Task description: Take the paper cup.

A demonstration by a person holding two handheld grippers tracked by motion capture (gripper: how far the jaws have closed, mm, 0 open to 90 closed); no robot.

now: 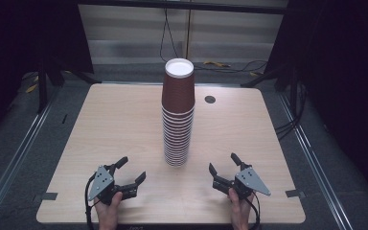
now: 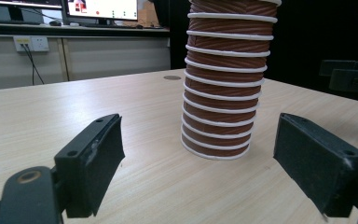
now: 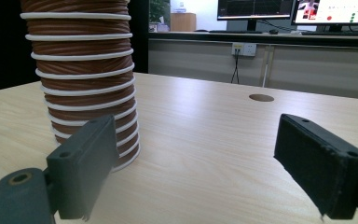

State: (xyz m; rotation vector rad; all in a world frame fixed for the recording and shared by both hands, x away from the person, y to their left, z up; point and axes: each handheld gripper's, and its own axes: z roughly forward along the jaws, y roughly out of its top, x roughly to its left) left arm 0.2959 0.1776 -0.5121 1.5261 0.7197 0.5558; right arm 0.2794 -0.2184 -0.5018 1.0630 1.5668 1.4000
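A tall stack of brown ribbed paper cups [image 1: 177, 115] with white rims stands upside down near the middle of the wooden table [image 1: 115, 124]. My left gripper [image 1: 131, 170] rests near the front edge, left of the stack, open with nothing between its jaws. My right gripper [image 1: 224, 164] sits to the right of the stack, also open and holding nothing. In the left gripper view the stack [image 2: 223, 88] rises ahead between the spread jaws of the gripper [image 2: 198, 161]. In the right gripper view the stack [image 3: 81, 79] stands at the left, behind the left jaw of the gripper [image 3: 191, 165].
A round cable hole [image 1: 210, 99] lies in the table right of the stack. Black stands and cables surround the table on the grey floor. A bench with monitors [image 3: 303, 11] and a wall socket [image 3: 242, 49] is beyond the table.
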